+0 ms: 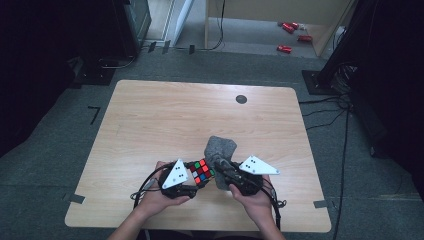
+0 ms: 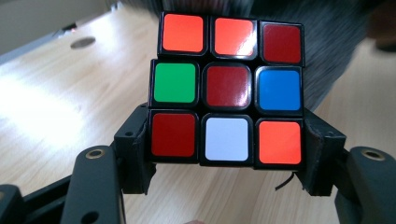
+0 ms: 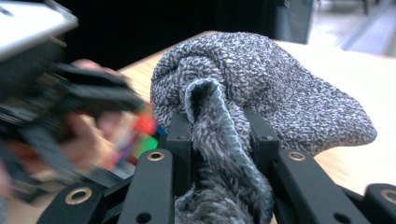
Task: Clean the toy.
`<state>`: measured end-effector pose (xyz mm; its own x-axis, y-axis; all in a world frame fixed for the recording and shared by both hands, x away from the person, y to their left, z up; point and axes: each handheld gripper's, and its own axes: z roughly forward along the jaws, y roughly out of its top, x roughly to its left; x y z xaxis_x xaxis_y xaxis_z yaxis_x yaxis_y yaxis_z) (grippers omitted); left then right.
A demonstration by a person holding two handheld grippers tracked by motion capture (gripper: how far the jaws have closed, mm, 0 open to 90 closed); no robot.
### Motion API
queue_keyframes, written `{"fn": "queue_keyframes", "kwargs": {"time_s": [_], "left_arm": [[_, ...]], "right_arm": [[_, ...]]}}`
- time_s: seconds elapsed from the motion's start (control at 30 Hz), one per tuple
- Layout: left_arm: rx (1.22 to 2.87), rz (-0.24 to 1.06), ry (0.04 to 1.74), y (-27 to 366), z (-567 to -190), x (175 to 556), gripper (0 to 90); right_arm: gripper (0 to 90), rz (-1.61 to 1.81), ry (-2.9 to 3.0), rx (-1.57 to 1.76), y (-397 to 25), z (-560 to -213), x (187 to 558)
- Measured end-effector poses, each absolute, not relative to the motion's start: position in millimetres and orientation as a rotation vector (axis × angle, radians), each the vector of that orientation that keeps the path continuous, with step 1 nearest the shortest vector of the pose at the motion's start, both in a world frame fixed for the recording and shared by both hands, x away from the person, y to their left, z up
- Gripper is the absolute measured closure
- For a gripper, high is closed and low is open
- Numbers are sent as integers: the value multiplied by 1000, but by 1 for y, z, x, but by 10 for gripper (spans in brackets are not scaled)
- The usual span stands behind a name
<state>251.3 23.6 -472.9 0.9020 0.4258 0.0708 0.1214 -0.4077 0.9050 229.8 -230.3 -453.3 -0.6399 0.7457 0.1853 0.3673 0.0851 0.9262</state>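
While the left gripper [image 2: 227,154] clamps the puzzle cube [image 2: 228,88] by its bottom row, its jaws stand cube-wide. The right gripper [image 3: 219,140] pinches a fold of grey cloth [image 3: 261,84], jaws nearly closed.

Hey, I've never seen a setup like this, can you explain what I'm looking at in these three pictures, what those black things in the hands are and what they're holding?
A person sits at a wooden table and holds a hand-operated gripper in each hand, each with two black jaws and its own small camera. The high view looks down from above the person. There the left gripper holds a puzzle cube and the right gripper holds a grey cloth, close beside the cube.

The left gripper view looks along that gripper's jaws: they are clamped on the cube's bottom row, one on each side. The right gripper view does the same: its jaws pinch a fold of the cloth, with the other hand and the cube blurred at its left.
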Motion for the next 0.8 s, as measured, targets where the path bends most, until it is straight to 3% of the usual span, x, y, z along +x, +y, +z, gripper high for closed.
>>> {"fn": "queue_keyframes", "kwargs": {"time_s": [0.37, 0.6, 0.8], "left_arm": [[2011, 346, 354, 15, -476, 247, 348], [2018, 364, 420, 24, -477, 254, 348], [2035, 360, 358, 13, -479, 246, 348]], "right_arm": [[681, 1614, 2023, 1100, -228, -448, 226], [681, 1565, 2053, 1084, -226, -452, 224], [680, 1581, 2031, 1070, -224, -447, 223]]}}
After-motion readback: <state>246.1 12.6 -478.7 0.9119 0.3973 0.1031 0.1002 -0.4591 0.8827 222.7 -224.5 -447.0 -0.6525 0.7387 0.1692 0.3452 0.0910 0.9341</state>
